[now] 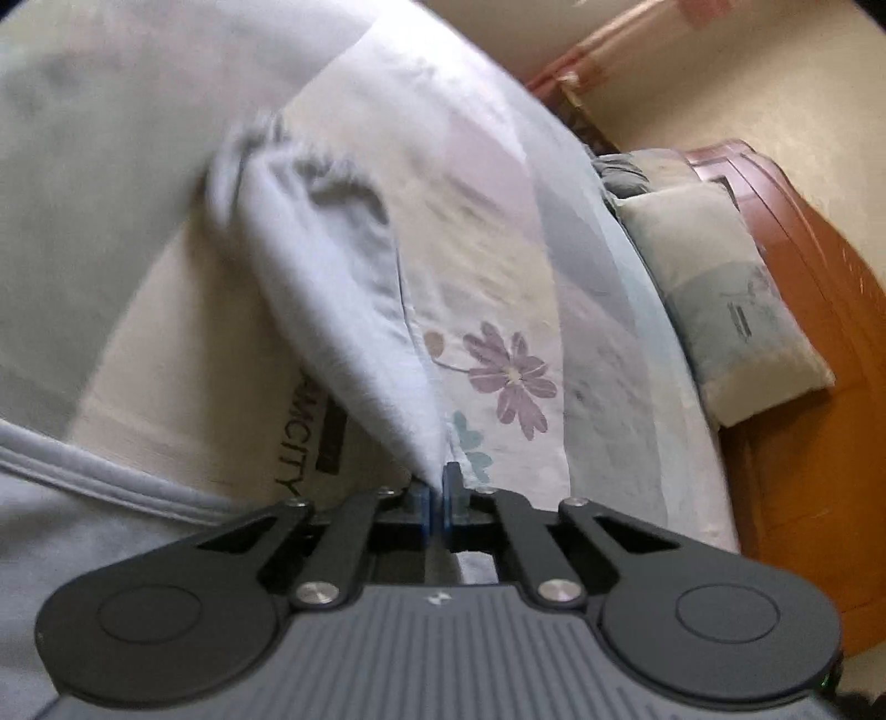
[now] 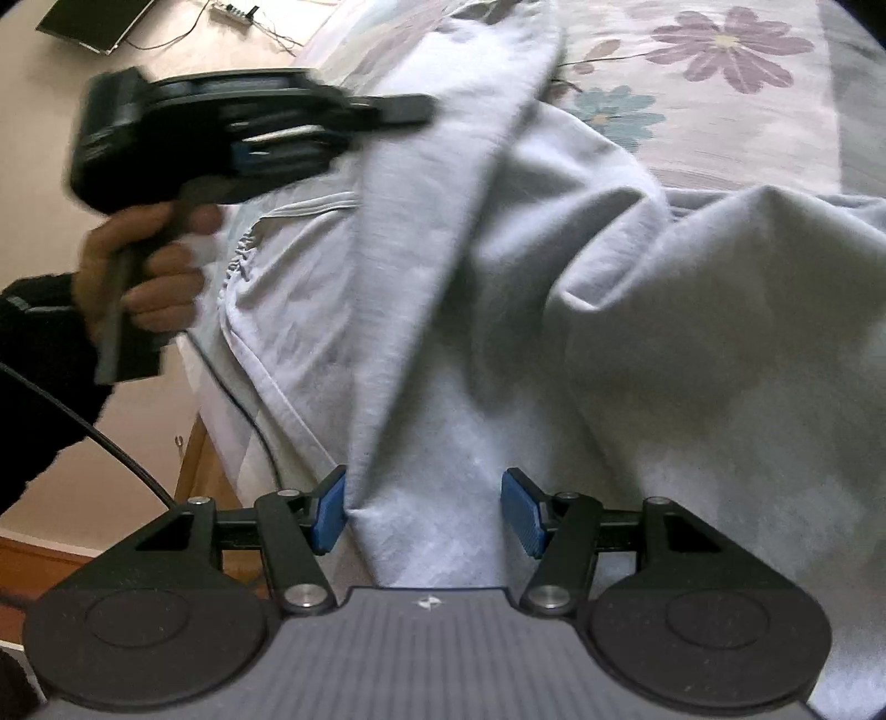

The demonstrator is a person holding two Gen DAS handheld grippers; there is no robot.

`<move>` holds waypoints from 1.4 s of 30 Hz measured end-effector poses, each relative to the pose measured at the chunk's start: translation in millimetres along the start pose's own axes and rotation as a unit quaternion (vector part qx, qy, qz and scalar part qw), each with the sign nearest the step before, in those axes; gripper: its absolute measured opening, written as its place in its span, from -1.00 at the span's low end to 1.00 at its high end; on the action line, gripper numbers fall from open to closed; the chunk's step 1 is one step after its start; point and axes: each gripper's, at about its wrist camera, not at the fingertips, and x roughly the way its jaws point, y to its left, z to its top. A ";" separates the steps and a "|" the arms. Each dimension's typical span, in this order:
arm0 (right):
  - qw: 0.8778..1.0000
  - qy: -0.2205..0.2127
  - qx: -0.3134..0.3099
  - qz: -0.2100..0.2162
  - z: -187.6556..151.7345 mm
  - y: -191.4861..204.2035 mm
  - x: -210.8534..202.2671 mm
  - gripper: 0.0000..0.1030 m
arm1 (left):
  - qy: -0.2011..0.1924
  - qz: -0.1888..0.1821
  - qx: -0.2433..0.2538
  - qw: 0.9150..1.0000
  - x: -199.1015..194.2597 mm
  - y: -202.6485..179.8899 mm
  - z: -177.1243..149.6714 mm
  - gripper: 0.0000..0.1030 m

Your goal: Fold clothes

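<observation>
A pale grey garment lies rumpled on a floral bed sheet. My left gripper is shut on a pointed corner of it, and the cloth stretches up and away from the blue pads. Inside the garment a cream panel with dark lettering shows. In the right wrist view the same garment fills the bed, and a hand holds the left gripper at the upper left, with a taut fold running from it. My right gripper is open, its blue pads standing either side of that fold low down.
A pillow and a wooden headboard are at the right. The bed's edge and a black cable run down the left, with bare floor beyond. A dark flat panel and a power strip lie on the floor.
</observation>
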 end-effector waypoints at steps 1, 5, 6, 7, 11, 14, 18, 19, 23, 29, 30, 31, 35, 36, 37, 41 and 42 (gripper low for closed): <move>1.000 0.001 -0.001 -0.002 -1.8 0.1 -1.8 0.25 | -0.004 0.005 0.006 1.000 -8.6 -2.9 -2.4 -0.98; 1.000 0.009 -0.011 -0.012 -10.1 1.3 -9.9 0.25 | -0.013 0.033 0.008 0.999 -37.9 -2.8 -14.6 -0.99; 1.000 0.010 -0.013 -0.014 -12.5 1.6 -12.5 0.25 | -0.015 0.041 0.006 0.999 -44.4 -0.9 -18.1 -0.99; 1.000 0.011 -0.015 -0.014 -14.3 1.7 -15.5 0.25 | -0.015 0.050 0.003 0.999 -50.0 1.1 -22.3 -0.99; 1.000 0.014 -0.018 -0.022 -16.3 -0.4 -24.1 0.25 | -0.009 0.092 -0.006 0.996 -65.7 10.3 -43.3 -0.99; 0.999 0.014 -0.016 -0.030 -18.0 -6.7 -31.3 0.25 | 0.012 0.117 -0.011 0.993 -63.2 24.4 -58.7 -0.98; 0.999 0.016 -0.015 -0.040 -15.8 -8.4 -33.1 0.25 | 0.028 0.136 -0.020 0.990 -60.3 44.3 -70.4 -0.98; 0.999 0.017 -0.016 -0.042 -16.8 -9.9 -35.9 0.25 | 0.028 0.136 -0.021 0.990 -59.2 45.4 -70.4 -0.98; 0.998 0.030 -0.031 -0.056 -19.5 -8.1 -60.6 0.25 | 0.025 0.132 -0.010 0.991 -61.0 40.6 -64.9 -0.98; 0.975 0.096 -0.175 -0.097 -51.7 11.0 -73.0 0.04 | 0.037 0.133 0.010 0.990 -59.0 37.9 -61.3 -0.97; 0.972 0.108 -0.188 -0.096 -56.8 12.7 -75.5 0.01 | 0.039 0.135 0.012 0.990 -59.0 39.8 -62.4 -0.96; 0.968 0.119 -0.200 -0.095 -61.8 14.4 -78.0 -0.01 | 0.041 0.137 0.013 0.990 -58.7 41.7 -63.4 -0.95; 0.965 0.141 -0.197 -0.102 -69.4 9.7 -81.6 -0.01 | 0.042 0.147 0.015 0.988 -62.5 45.4 -63.2 -0.78; 0.965 0.145 -0.192 -0.108 -70.7 6.4 -81.0 -0.01 | 0.041 0.152 0.022 0.987 -66.2 44.6 -62.6 -0.76; 0.964 0.153 -0.185 -0.114 -70.2 3.7 -76.4 -0.01 | 0.044 0.156 0.028 0.986 -69.5 44.2 -61.6 -0.75; 0.967 0.152 -0.172 -0.113 -65.7 2.1 -73.6 -0.01 | 0.066 0.180 0.065 0.979 -83.9 34.6 -54.9 -0.67; 0.970 0.139 -0.166 -0.110 -61.4 2.8 -78.2 -0.01 | 0.069 0.189 0.084 0.976 -86.9 28.7 -52.5 -0.64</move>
